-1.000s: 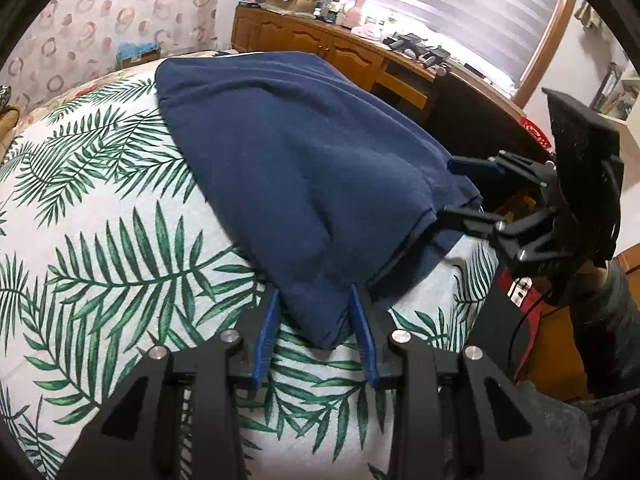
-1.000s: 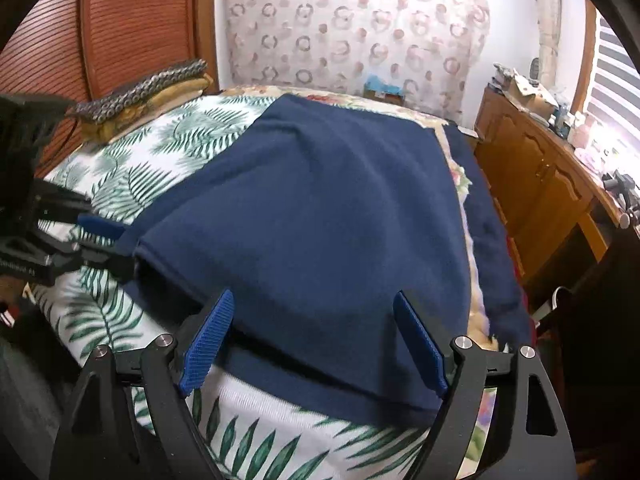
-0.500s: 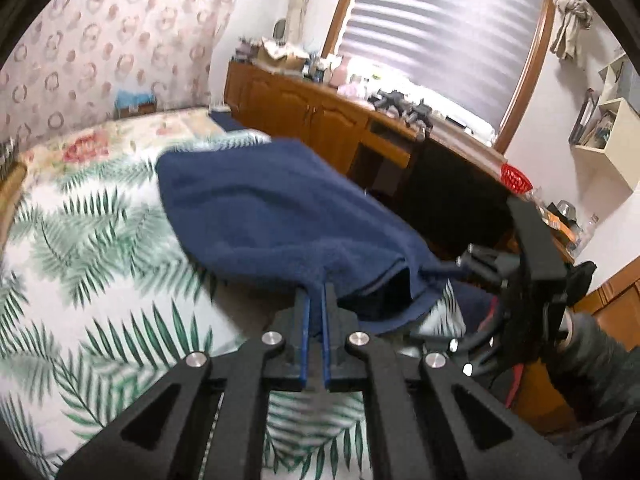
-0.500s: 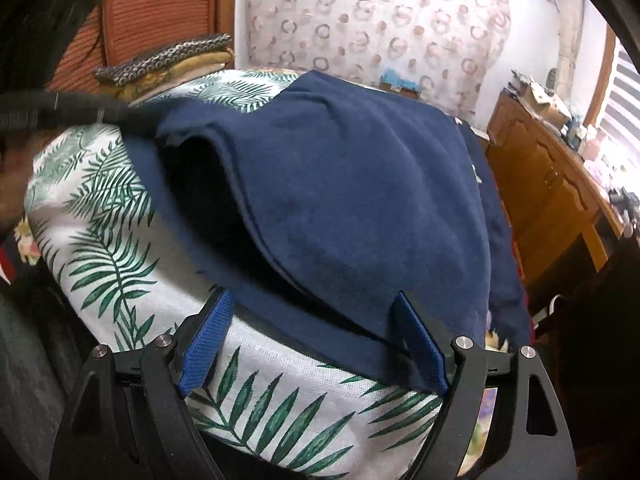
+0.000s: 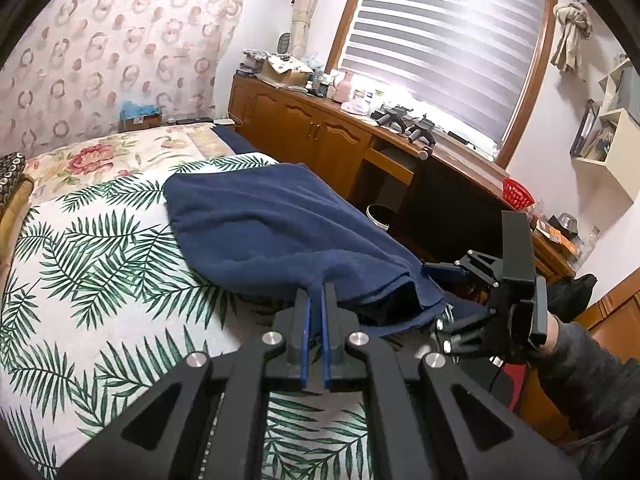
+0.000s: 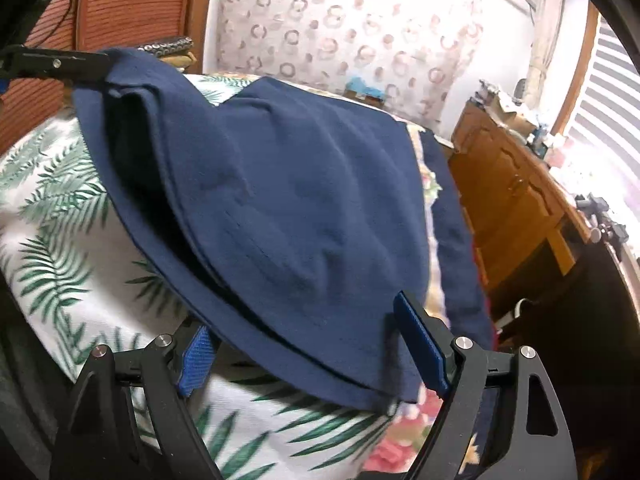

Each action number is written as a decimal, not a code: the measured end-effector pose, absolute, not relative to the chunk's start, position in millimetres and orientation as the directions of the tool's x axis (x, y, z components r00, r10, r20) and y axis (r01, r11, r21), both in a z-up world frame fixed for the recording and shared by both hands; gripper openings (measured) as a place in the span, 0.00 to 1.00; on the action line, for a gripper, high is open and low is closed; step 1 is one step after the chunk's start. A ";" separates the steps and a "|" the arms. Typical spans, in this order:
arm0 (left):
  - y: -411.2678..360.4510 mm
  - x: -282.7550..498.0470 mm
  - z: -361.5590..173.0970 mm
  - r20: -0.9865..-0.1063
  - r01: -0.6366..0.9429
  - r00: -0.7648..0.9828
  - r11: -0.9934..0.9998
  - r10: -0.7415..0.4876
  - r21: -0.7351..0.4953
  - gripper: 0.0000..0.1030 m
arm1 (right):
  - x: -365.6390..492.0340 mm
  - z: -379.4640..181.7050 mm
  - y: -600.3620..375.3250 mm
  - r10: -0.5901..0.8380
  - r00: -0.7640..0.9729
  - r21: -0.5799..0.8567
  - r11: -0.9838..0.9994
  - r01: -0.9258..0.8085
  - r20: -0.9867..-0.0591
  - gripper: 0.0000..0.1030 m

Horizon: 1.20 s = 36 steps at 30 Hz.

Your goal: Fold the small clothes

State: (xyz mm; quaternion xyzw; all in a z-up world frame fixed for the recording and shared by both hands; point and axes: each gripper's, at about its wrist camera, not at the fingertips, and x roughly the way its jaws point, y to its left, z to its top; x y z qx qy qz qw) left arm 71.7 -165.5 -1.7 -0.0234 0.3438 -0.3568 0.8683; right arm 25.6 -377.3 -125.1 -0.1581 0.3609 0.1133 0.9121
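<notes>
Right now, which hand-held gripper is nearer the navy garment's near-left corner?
Left. The left hand-held gripper is pinching that corner of the navy garment. The right hand-held gripper straddles the opposite near corner, open.

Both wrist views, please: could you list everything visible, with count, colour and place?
Navy blue fabric garment: one, on the bed, near corner lifted.
Palm-leaf printed bedsheet: one, white and green, under the garment.
Floral bedcover: one, cream and pink, at the far end of the bed.
Wooden cabinet: one, brown, beside the bed, cluttered top.
Striped window blind: one, grey-white, above the cabinet.
Red plastic basket: one, on the cabinet.
Left gripper: black, blue pads, shut on the garment corner.
Right gripper: black, open, straddling the garment's edge.
</notes>
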 end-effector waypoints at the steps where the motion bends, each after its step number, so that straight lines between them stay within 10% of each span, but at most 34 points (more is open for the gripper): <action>1: -165.4 71.4 -2.3 -0.580 0.602 0.511 0.746 -0.635 -0.286 0.01 | 27.0 -124.9 -378.8 0.085 0.718 -0.219 0.922 -0.320 -0.691 0.65; 5: -161.9 72.8 -0.5 -0.573 0.592 0.525 0.754 -0.629 -0.285 0.01 | 33.7 -117.3 -383.0 0.102 0.734 -0.245 0.905 -0.349 -0.671 0.08; 8: -157.1 82.1 5.9 -0.560 0.581 0.553 0.767 -0.617 -0.273 0.01 | 41.1 -96.1 -378.5 0.093 0.785 -0.306 0.888 -0.344 -0.613 0.03; 16: -148.6 162.1 24.4 -0.552 0.517 0.626 0.823 -0.550 -0.235 0.01 | 131.0 -31.1 -361.7 0.083 0.872 -0.404 0.863 -0.305 -0.482 0.03; 30: -143.9 270.2 -13.1 -0.662 0.464 0.561 0.851 -0.497 -0.245 0.21 | 286.9 -70.3 -359.0 0.096 0.741 -0.251 0.905 -0.342 -0.664 0.06; 36: -138.0 273.0 -22.7 -0.685 0.460 0.552 0.859 -0.476 -0.225 0.22 | 307.0 -75.2 -365.2 0.062 0.726 -0.194 0.945 -0.264 -0.685 0.51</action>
